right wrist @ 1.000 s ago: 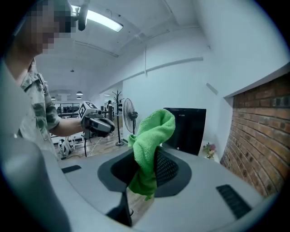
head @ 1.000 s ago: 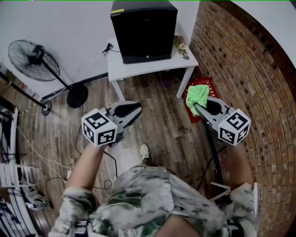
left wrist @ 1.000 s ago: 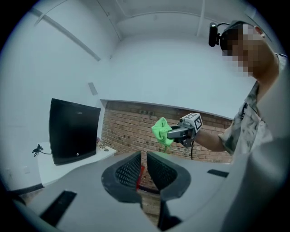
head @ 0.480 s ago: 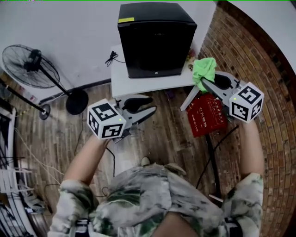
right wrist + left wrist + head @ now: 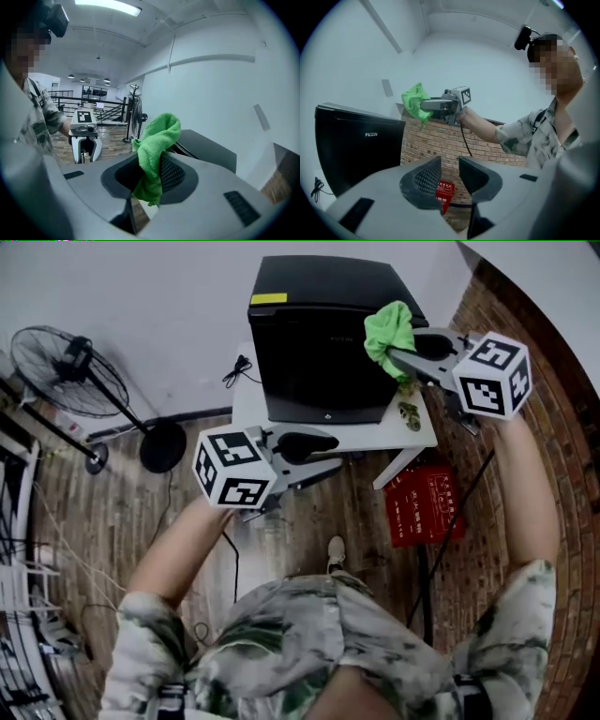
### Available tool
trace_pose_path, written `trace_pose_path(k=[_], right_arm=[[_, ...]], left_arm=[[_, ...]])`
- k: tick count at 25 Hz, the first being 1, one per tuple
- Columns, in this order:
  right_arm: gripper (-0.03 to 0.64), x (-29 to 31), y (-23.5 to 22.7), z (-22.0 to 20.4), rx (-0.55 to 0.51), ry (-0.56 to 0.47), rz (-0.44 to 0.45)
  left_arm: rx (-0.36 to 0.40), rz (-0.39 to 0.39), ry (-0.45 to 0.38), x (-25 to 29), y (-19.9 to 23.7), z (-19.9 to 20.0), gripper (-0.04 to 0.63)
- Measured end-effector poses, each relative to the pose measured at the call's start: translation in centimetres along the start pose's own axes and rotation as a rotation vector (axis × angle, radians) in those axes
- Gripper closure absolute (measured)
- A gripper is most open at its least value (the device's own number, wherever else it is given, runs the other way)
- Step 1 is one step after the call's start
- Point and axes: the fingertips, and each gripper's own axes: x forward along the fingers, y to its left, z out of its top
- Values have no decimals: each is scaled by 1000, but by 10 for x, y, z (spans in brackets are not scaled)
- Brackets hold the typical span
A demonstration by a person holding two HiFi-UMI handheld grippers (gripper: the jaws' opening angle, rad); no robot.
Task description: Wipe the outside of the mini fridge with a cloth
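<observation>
The black mini fridge [image 5: 323,334] stands on a small white table [image 5: 412,435] against the white wall. My right gripper [image 5: 392,352] is shut on a bright green cloth [image 5: 387,326], held at the fridge's top right corner. In the right gripper view the cloth [image 5: 157,145] bunches out between the jaws, with the fridge's top [image 5: 206,149] just behind it. My left gripper [image 5: 339,452] hovers open and empty in front of the table, below the fridge door. The left gripper view shows the fridge's front [image 5: 356,150] at left and the cloth [image 5: 412,101] above it.
A standing fan [image 5: 70,371] is left of the table, and a black cable [image 5: 239,371] lies on the tabletop. A red box [image 5: 422,507] lies on the wood floor by the brick wall [image 5: 553,446]. Small items [image 5: 410,413] sit on the table's right edge.
The person has stepped toward the fridge. The right gripper has lifted the cloth from near the floor up to the fridge's top right corner. The left gripper's jaws have parted.
</observation>
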Motion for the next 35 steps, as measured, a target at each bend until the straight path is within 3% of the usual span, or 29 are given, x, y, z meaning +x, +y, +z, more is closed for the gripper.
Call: trace_pose_path(k=[4,9,18,29,35], right_arm=[[512,45,-41,28,-89,55,109],[512,80,-79,30,-202,94,209],[512,169,-97,52,-367,192,336],[512,237,-108,41,-421,317,291],[512,239,-132,28,-368,363,209]], left_arm=[[-13,-15,-15,26,33,35,469],[4,-1,-16,87,61,56,469],[-15,15,-34,113,108,72,469],[26,-77,8,93,137,88,471],[41,-140,27,78,148,89,469]])
